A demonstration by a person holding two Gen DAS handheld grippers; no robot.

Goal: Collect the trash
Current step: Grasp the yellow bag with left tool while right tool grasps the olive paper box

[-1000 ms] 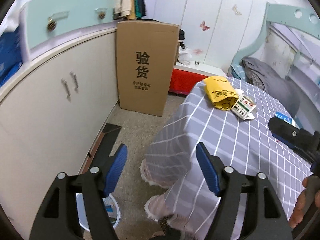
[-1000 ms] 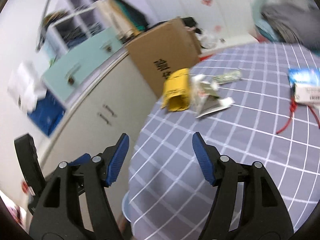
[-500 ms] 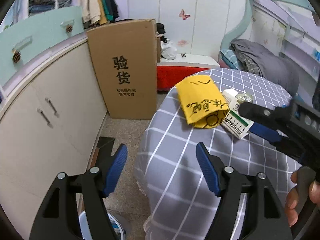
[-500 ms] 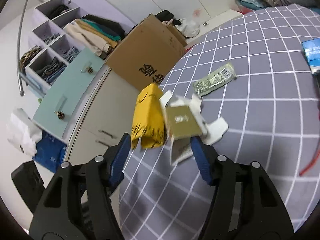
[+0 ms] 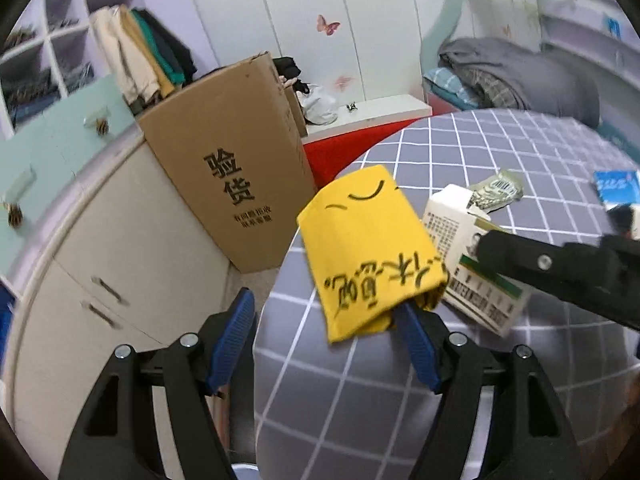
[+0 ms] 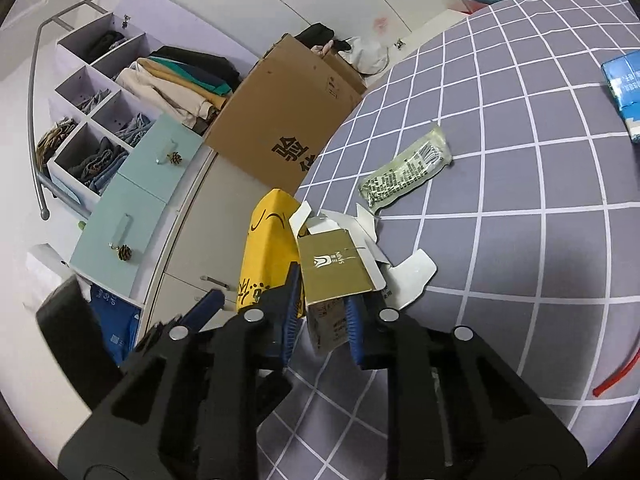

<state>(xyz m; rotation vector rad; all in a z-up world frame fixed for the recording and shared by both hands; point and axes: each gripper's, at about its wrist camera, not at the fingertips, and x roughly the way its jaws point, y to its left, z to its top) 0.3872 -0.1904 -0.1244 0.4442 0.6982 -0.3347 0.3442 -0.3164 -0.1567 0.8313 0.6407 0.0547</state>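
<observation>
The right gripper (image 6: 320, 304) is closing its blue-padded jaws on the torn gold-and-white cardboard carton (image 6: 340, 268), which lies on the grey checked tablecloth (image 6: 540, 240). A flattened yellow paper bag (image 5: 368, 252) lies at the carton's nine o'clock, touching it. The left gripper (image 5: 324, 340) has its jaws apart, its right pad tucked under the bag's near edge.

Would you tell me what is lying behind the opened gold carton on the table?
Behind the gold carton lies a flat green-and-white wrapper on the checked tablecloth. The carton's white flaps spread around it; whatever lies beneath them is covered.
</observation>
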